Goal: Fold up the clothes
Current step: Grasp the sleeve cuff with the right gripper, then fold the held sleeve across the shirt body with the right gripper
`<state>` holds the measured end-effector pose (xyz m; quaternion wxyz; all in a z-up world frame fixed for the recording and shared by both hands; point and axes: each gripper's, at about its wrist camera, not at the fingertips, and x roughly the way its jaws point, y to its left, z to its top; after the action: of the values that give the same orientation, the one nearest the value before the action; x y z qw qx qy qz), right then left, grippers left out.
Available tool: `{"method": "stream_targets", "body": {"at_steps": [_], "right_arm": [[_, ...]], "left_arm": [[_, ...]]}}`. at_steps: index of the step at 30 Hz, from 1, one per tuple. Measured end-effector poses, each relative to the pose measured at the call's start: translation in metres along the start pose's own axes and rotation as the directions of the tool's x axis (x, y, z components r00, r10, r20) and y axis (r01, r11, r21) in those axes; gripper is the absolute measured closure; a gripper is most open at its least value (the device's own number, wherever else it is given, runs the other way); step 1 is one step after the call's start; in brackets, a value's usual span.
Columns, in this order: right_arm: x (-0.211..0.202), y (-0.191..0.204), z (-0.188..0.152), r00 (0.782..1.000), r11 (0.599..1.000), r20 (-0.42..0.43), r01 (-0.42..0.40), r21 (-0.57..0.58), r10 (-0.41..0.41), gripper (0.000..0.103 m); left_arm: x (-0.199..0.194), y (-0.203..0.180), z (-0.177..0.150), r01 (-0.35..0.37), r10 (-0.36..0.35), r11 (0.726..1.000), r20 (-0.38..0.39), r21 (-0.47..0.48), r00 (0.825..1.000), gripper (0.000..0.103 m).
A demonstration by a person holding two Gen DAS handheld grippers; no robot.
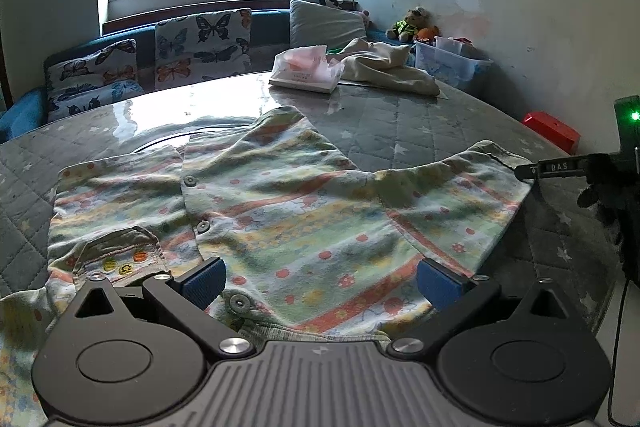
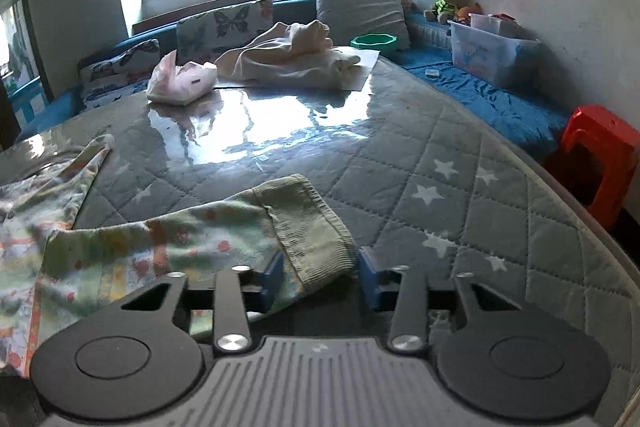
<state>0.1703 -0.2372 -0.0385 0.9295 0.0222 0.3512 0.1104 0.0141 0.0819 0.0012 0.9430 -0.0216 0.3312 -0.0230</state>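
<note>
A small striped, flower-print button shirt (image 1: 280, 211) lies flat on the quilted table (image 1: 400, 131). My left gripper (image 1: 320, 279) is open wide, low over the shirt's front near the buttons, holding nothing. In the right wrist view the shirt's sleeve (image 2: 192, 247) stretches right, its ribbed green cuff (image 2: 316, 227) lying between the blue pads of my right gripper (image 2: 320, 279). The pads stand apart on either side of the cuff, not pinching it. The right gripper's body also shows at the right edge of the left wrist view (image 1: 600, 179).
At the table's far side lie a cream garment (image 2: 288, 59) and a pink tissue pack (image 2: 180, 83). A sofa with butterfly cushions (image 1: 200, 43) stands behind. A clear storage box (image 2: 488, 47) and a red stool (image 2: 596, 159) are on the right.
</note>
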Motion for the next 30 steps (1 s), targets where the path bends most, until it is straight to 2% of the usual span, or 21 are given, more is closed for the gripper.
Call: {"method": "stream_targets", "body": {"at_steps": [4, 6, 8, 13, 17, 21, 30], "right_arm": [[-0.001, -0.005, 0.002, 1.0, 0.998, -0.001, -0.025, 0.049, 0.026, 0.087], [-0.003, -0.005, 0.004, 0.999, 0.996, 0.002, -0.049, 0.07, 0.049, 0.091], [-0.01, 0.007, 0.01, 0.993, 0.991, 0.012, -0.119, 0.061, 0.119, 0.094], [-0.028, 0.038, 0.025, 0.957, 0.956, 0.036, -0.29, 0.036, 0.289, 0.094], [-0.043, 0.062, 0.038, 0.906, 0.907, 0.051, -0.42, 0.013, 0.419, 0.094], [-0.057, 0.088, 0.05, 0.839, 0.841, 0.061, -0.541, -0.013, 0.541, 0.095], [-0.068, 0.191, 0.063, 0.692, 0.684, -0.022, -0.718, -0.128, 0.722, 0.095]], "left_arm": [[-0.002, -0.002, -0.001, 0.0, 0.0, 1.0, 0.0, 0.001, 1.0, 0.0], [-0.002, -0.002, -0.002, -0.002, 0.002, 1.0, -0.001, 0.002, 1.0, 0.0], [-0.004, -0.002, -0.003, -0.004, 0.004, 1.0, 0.002, 0.003, 1.0, 0.0], [-0.01, 0.006, -0.006, -0.021, 0.021, 1.0, 0.009, -0.017, 1.0, 0.0], [-0.015, 0.013, -0.008, -0.036, 0.037, 0.999, 0.013, -0.038, 0.999, 0.0], [-0.023, 0.023, -0.013, -0.057, 0.058, 0.996, 0.022, -0.065, 0.998, 0.0], [-0.045, 0.056, -0.025, -0.105, 0.114, 0.981, 0.048, -0.162, 0.992, 0.0]]}}
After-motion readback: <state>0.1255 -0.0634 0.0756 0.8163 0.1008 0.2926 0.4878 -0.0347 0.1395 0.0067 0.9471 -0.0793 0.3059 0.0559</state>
